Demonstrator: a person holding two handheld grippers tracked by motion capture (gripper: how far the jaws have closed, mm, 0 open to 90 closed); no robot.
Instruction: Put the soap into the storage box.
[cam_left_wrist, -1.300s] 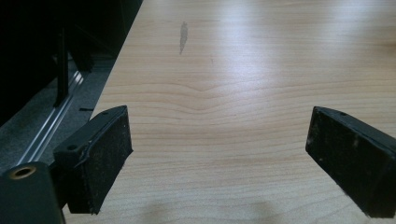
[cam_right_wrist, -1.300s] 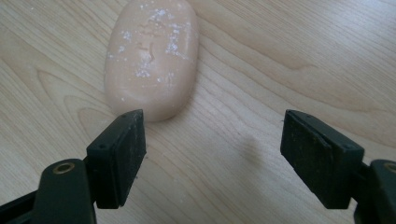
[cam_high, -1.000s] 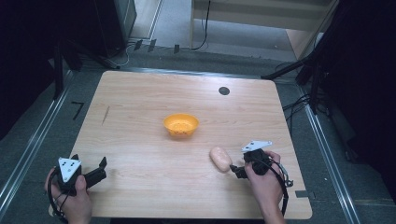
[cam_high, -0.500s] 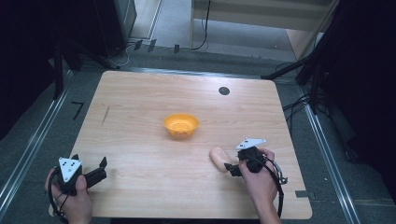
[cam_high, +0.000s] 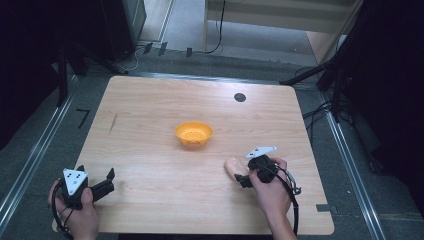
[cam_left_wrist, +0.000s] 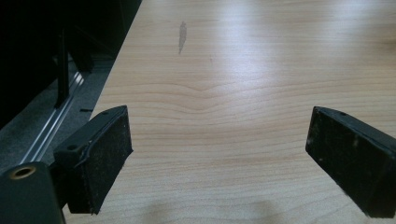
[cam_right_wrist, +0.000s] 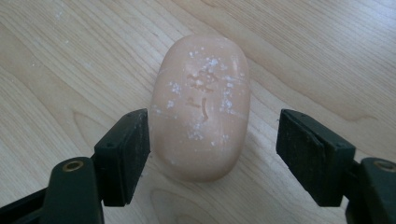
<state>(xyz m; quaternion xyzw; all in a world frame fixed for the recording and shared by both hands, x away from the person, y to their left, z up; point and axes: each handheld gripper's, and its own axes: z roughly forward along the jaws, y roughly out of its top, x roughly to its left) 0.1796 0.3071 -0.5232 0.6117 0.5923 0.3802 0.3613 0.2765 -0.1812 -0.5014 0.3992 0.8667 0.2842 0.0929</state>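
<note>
Straddling the pale peach soap bar near the counter's front right corner, my right tongs have just been opening a little: the left pad sits against the bar's side, the right pad stands clear, so nothing is gripped. Closing this lopsided, I could push the smooth, rounded bar sideways or squirt it out. My left tongs hang released by the front left corner.
</note>
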